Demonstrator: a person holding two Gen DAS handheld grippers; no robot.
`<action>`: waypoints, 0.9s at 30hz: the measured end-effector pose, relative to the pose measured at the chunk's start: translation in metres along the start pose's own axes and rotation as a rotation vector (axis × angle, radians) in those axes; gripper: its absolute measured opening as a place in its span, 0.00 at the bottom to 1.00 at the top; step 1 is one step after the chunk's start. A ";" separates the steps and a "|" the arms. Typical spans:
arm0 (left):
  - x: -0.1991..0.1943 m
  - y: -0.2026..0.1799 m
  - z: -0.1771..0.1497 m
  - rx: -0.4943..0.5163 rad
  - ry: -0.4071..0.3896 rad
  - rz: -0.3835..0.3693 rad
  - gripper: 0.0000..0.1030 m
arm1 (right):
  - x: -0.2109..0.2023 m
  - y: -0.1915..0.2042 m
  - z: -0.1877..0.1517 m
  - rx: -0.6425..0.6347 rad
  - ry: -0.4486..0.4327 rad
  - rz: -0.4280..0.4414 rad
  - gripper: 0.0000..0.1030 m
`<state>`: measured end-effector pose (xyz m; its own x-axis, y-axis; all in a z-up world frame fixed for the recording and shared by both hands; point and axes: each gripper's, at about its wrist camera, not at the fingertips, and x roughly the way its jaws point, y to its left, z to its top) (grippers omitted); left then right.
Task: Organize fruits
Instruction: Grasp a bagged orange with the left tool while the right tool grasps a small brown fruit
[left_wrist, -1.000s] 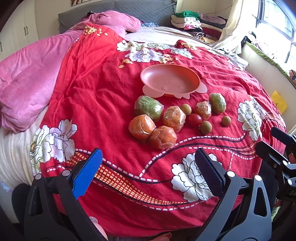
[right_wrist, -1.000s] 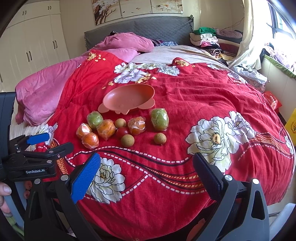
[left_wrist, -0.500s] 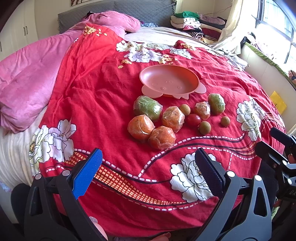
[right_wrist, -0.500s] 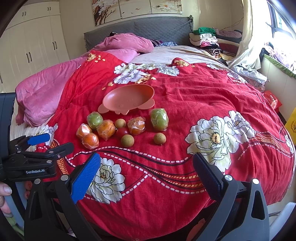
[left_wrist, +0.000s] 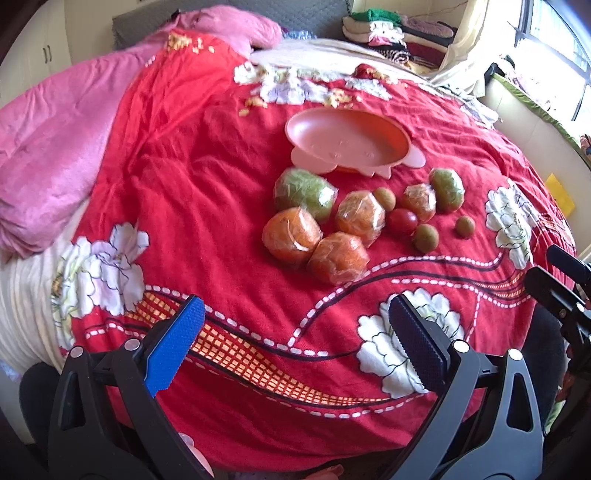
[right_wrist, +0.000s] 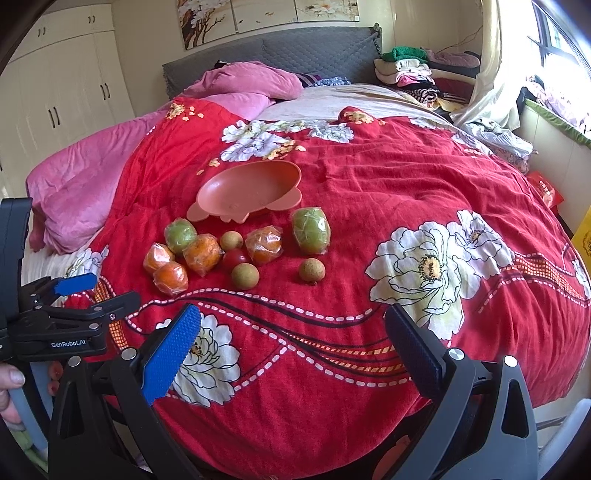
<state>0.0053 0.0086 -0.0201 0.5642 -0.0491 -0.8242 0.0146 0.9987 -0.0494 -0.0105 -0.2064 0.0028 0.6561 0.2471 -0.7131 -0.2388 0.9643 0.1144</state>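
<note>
A pink plate (left_wrist: 332, 122) (right_wrist: 221, 184) lies on the red flowered bedspread, with nothing on it. In front of it sits a cluster of fruit: several plastic-wrapped oranges (left_wrist: 291, 232) (right_wrist: 203, 253), two wrapped green fruits (left_wrist: 303, 192) (right_wrist: 310, 229), a red tomato (left_wrist: 402, 220) (right_wrist: 235, 258) and small brown round fruits (left_wrist: 425, 238) (right_wrist: 245, 276). My left gripper (left_wrist: 295, 328) hovers open over the bed's near edge, short of the fruit. Further right, my right gripper (right_wrist: 291, 332) is open too, with nothing in it. The left gripper's side (right_wrist: 74, 299) shows in the right wrist view.
A pink blanket (left_wrist: 48, 140) (right_wrist: 81, 177) is heaped along the bed's left side. Folded clothes (right_wrist: 410, 74) are stacked by the grey headboard (right_wrist: 277, 51). A window and a low ledge run along the right. A person's hand (right_wrist: 9, 387) holds the left gripper's handle.
The left gripper has edged slightly forward and left, so the fruit sits a little lower in its view. The right gripper has hardly moved. No fruit has shifted.
</note>
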 end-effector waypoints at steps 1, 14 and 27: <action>0.003 0.003 0.000 -0.010 0.011 -0.014 0.92 | 0.002 -0.001 0.001 -0.001 0.004 0.000 0.96; 0.023 0.018 0.009 -0.016 0.026 -0.106 0.88 | 0.034 -0.014 0.007 -0.032 0.048 -0.013 0.96; 0.045 0.039 0.041 -0.008 0.060 -0.179 0.46 | 0.064 -0.021 0.013 -0.054 0.107 -0.018 0.96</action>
<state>0.0652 0.0464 -0.0365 0.5026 -0.2272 -0.8341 0.1034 0.9737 -0.2030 0.0457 -0.2101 -0.0359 0.5816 0.2150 -0.7846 -0.2678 0.9613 0.0649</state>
